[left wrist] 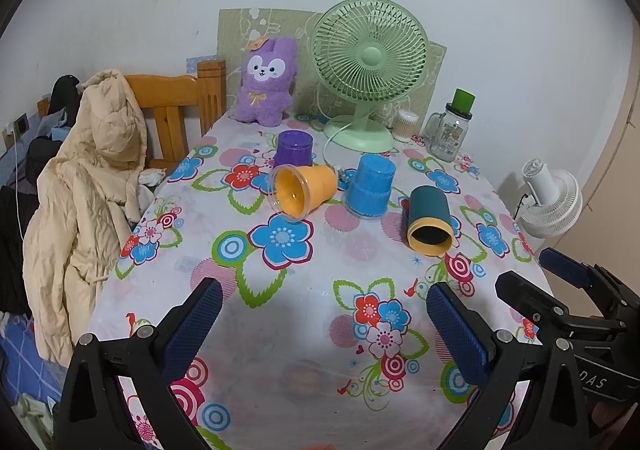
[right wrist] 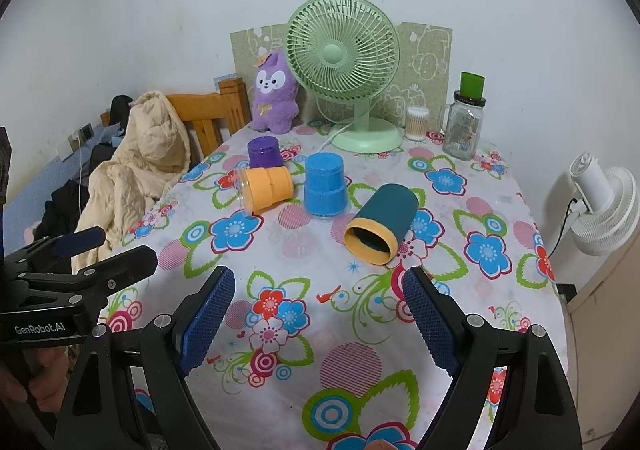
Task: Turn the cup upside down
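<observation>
Four cups are on the floral tablecloth (left wrist: 304,314). The purple cup (left wrist: 294,149) (right wrist: 264,152) and the blue cup (left wrist: 371,186) (right wrist: 325,184) stand upside down. The orange cup (left wrist: 304,190) (right wrist: 266,188) lies on its side, mouth toward the left front. The teal cup with a yellow rim (left wrist: 430,220) (right wrist: 382,228) lies on its side, mouth toward me. My left gripper (left wrist: 324,326) is open and empty above the near table. My right gripper (right wrist: 318,320) is open and empty, just short of the teal cup. It also shows at the right of the left wrist view (left wrist: 540,274).
At the back stand a green fan (left wrist: 366,74), a purple plush toy (left wrist: 266,86), a glass jar mug (left wrist: 450,128) and a cotton swab tub (left wrist: 404,125). A wooden chair with a beige coat (left wrist: 86,186) stands left. A white fan (left wrist: 552,202) is right of the table.
</observation>
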Action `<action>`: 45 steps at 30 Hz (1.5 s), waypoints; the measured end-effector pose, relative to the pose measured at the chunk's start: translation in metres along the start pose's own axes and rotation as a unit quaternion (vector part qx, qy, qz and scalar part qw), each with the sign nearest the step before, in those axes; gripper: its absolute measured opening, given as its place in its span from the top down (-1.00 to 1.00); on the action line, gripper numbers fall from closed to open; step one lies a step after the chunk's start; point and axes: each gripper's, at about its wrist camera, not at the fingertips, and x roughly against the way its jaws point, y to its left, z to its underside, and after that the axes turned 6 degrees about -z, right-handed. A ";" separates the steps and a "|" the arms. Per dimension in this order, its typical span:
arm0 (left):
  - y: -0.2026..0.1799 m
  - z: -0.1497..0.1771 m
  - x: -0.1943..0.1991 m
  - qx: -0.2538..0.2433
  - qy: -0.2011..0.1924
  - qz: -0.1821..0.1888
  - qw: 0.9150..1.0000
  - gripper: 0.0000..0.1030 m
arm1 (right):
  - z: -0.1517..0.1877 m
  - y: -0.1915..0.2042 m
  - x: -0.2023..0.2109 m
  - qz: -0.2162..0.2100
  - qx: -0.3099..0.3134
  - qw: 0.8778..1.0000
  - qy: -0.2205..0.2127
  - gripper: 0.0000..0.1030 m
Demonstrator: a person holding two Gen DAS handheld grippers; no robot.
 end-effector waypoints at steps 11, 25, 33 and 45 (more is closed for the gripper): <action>0.002 -0.003 -0.008 0.003 0.014 0.001 1.000 -1.00 | -0.001 -0.005 -0.010 -0.001 -0.007 1.000 0.013 -0.71; -0.005 -0.009 -0.053 -0.016 0.058 0.006 0.998 -1.00 | -0.008 -0.046 -0.048 0.051 -0.083 0.993 0.064 -0.71; -0.018 -0.024 -0.085 -0.032 0.074 0.014 0.997 -1.00 | -0.020 -0.061 -0.082 0.083 -0.083 0.990 0.076 -0.72; -0.035 -0.044 -0.134 -0.069 0.089 0.012 0.994 -1.00 | -0.054 -0.091 -0.148 0.074 -0.129 0.983 0.109 -0.72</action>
